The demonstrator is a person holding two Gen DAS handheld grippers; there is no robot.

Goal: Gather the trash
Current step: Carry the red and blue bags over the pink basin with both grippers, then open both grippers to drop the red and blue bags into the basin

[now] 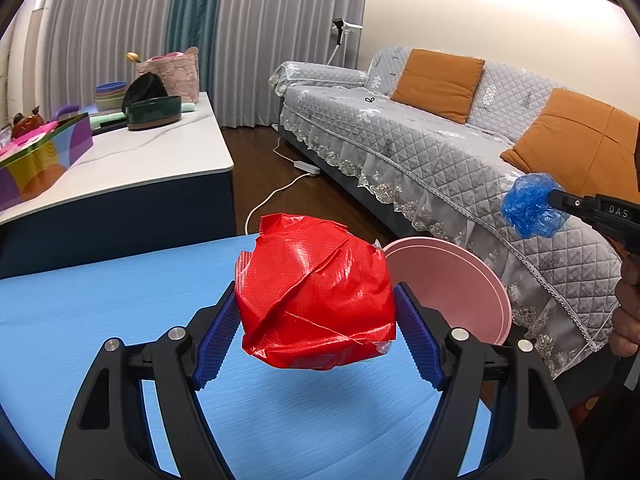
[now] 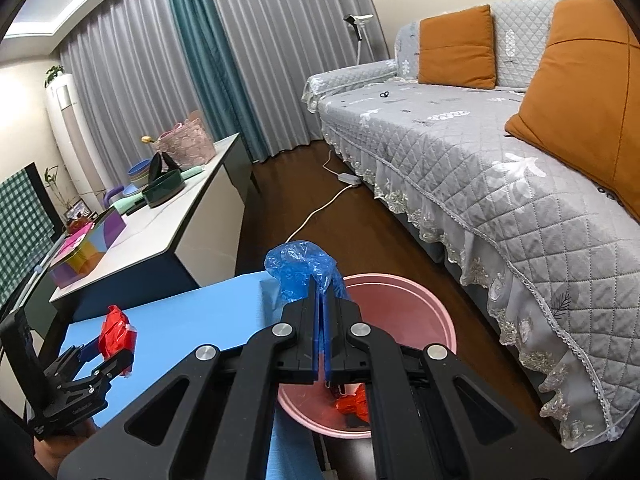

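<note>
My left gripper (image 1: 316,316) is shut on a crumpled red plastic wad (image 1: 316,292) and holds it above the blue table (image 1: 100,320). The same gripper (image 2: 116,344) and red wad (image 2: 116,330) show at the lower left of the right wrist view. My right gripper (image 2: 323,284) is shut on a crumpled blue plastic bag (image 2: 300,266) over the rim of the pink bin (image 2: 440,312). In the left wrist view the blue bag (image 1: 530,206) hangs at the right, above and beyond the pink bin (image 1: 460,280). A red scrap (image 2: 352,402) lies inside the bin.
A grey quilted sofa (image 2: 460,140) with orange cushions (image 2: 456,46) runs along the right. A white-topped cabinet (image 1: 152,152) at the left carries bowls, a colourful box (image 1: 40,156) and a pink basket. A white power cable (image 2: 320,208) lies on the dark wood floor.
</note>
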